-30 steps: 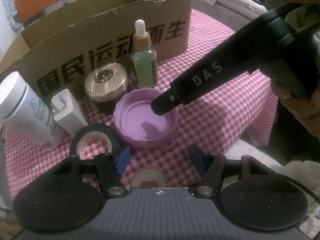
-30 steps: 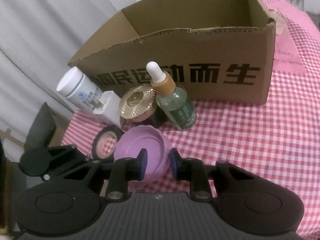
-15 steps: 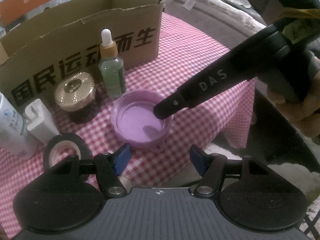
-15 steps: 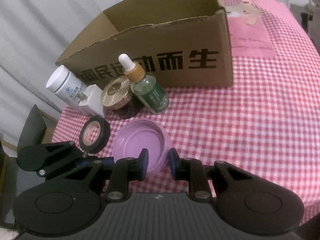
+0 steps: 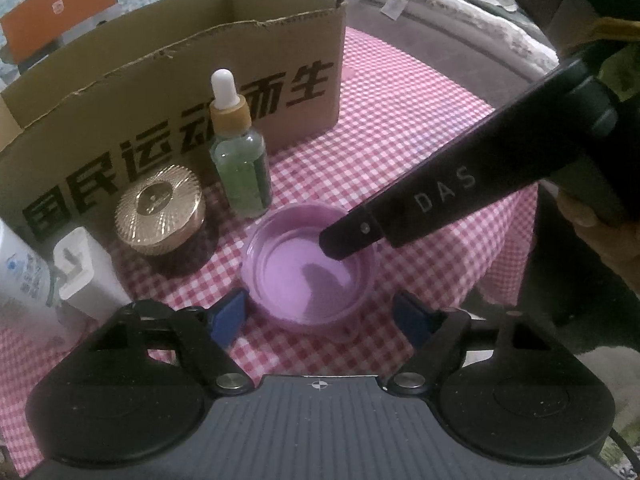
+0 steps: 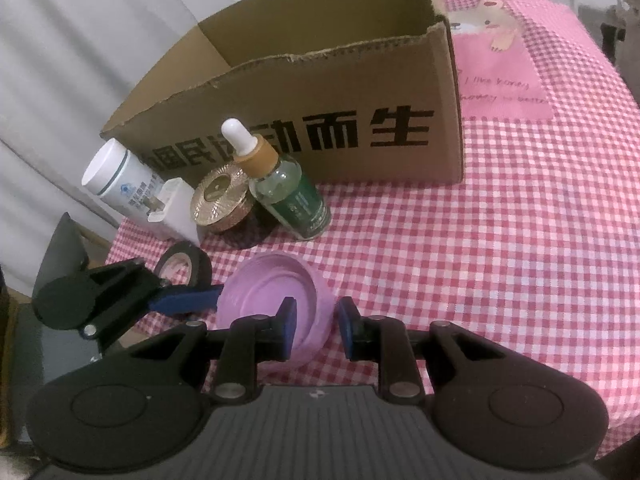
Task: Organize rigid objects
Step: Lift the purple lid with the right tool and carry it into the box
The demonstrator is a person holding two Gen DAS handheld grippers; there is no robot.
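Purple lid (image 6: pixel 276 304) sits open side up near the tabletop's (image 6: pixel 500 248) front edge, its rim pinched by my right gripper (image 6: pixel 316 328), one finger inside and one outside. My left gripper (image 5: pixel 320 316) is opening around its near side, pads clear of it. Behind stand a dropper bottle (image 6: pixel 290 196), a gold-capped jar (image 6: pixel 222 204), a white plug (image 6: pixel 174 210), a white bottle (image 6: pixel 120 178) and a tape roll (image 6: pixel 184 268). All wait outside the cardboard box (image 6: pixel 320 92), which looks empty as far as I see; nothing seems packed yet.
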